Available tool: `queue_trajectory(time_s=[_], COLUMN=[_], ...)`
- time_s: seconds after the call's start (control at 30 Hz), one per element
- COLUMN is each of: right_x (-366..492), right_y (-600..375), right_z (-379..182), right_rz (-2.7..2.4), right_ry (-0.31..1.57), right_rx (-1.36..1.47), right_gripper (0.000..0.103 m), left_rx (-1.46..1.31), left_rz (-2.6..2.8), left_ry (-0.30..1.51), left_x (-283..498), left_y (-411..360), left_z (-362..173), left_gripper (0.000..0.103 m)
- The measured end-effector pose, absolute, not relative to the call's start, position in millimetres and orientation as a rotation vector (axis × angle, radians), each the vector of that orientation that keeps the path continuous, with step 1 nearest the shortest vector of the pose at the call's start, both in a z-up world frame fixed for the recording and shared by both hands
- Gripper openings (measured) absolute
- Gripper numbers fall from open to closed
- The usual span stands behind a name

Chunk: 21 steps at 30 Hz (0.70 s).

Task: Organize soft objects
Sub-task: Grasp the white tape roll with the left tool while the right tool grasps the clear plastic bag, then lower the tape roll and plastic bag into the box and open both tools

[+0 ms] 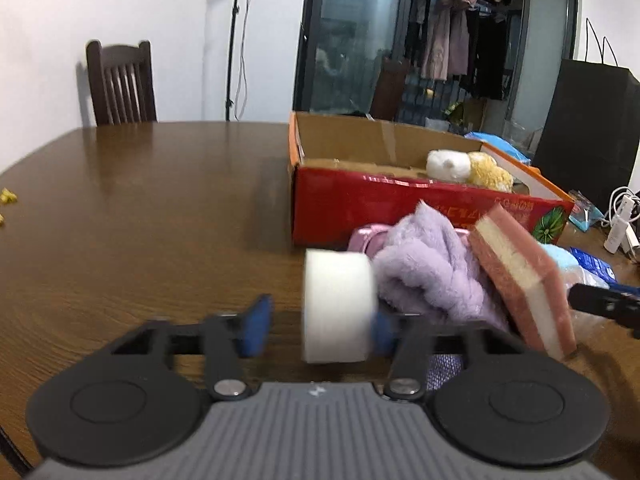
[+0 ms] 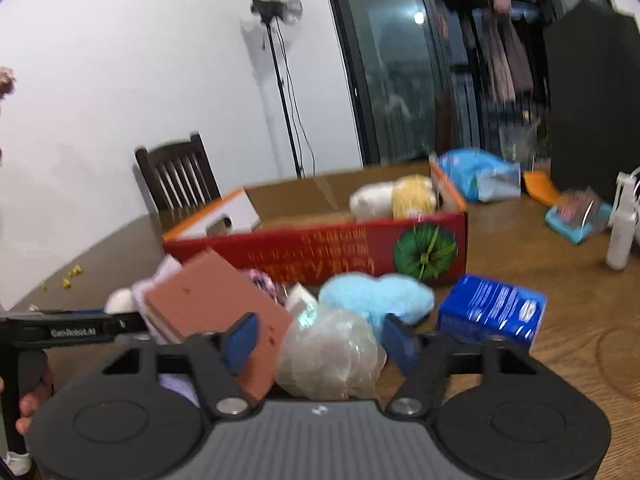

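on the brown wooden table (image 1: pixel 140 208) a red cardboard box (image 1: pixel 400 208) sits toward the far edge, with a white plush (image 1: pixel 446 165) and a yellow plush (image 1: pixel 490 176) in its right end. in front of it lie a lilac fleece cloth (image 1: pixel 432 276), a pink-and-cream sponge (image 1: pixel 524 280) leaning on the cloth, a light blue plush (image 2: pixel 376 296) and a blue carton (image 2: pixel 492 312). the left gripper (image 1: pixel 320 324) is partly open; a white foam roll (image 1: pixel 338 306) stands between its pads, seemingly touching only the right one, though blur hides this. the right gripper (image 2: pixel 320 340) is released, half open around a crinkled clear plastic bag (image 2: pixel 328 356), the sponge against its left finger.
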State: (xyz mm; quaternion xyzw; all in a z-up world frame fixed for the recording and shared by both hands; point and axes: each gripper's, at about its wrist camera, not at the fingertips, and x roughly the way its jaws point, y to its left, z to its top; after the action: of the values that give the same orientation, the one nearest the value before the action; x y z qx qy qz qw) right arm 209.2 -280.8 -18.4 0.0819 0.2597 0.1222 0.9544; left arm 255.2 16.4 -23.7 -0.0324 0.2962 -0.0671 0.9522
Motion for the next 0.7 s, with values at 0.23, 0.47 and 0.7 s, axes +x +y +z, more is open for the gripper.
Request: queue_trajectory(time_s=[0.23,0.47,0.7], right_x=[211.7,187.4,127.6], right_y=[-277.9,-280.2,-300.1], right_z=[-25.3,-17.9,-5.3], right_rz=[0.236,0.215,0.184], right_ry=[0.543,0.525,0.45], right_rx=[0.135,0.115,0.165], right_gripper=[0.044,0.036,0.035], left_rx=[-0.067,-0.059,-0.1], left_rz=[-0.127,-0.099,-0.103], left_ry=[0.605,0.548,0.461], left_x=[250.4,214.1,141.7], left_y=[14.4,16.1,23.4], left_z=[-28.7,-11.0,12.7], left_gripper=[0.03,0.03,0.03])
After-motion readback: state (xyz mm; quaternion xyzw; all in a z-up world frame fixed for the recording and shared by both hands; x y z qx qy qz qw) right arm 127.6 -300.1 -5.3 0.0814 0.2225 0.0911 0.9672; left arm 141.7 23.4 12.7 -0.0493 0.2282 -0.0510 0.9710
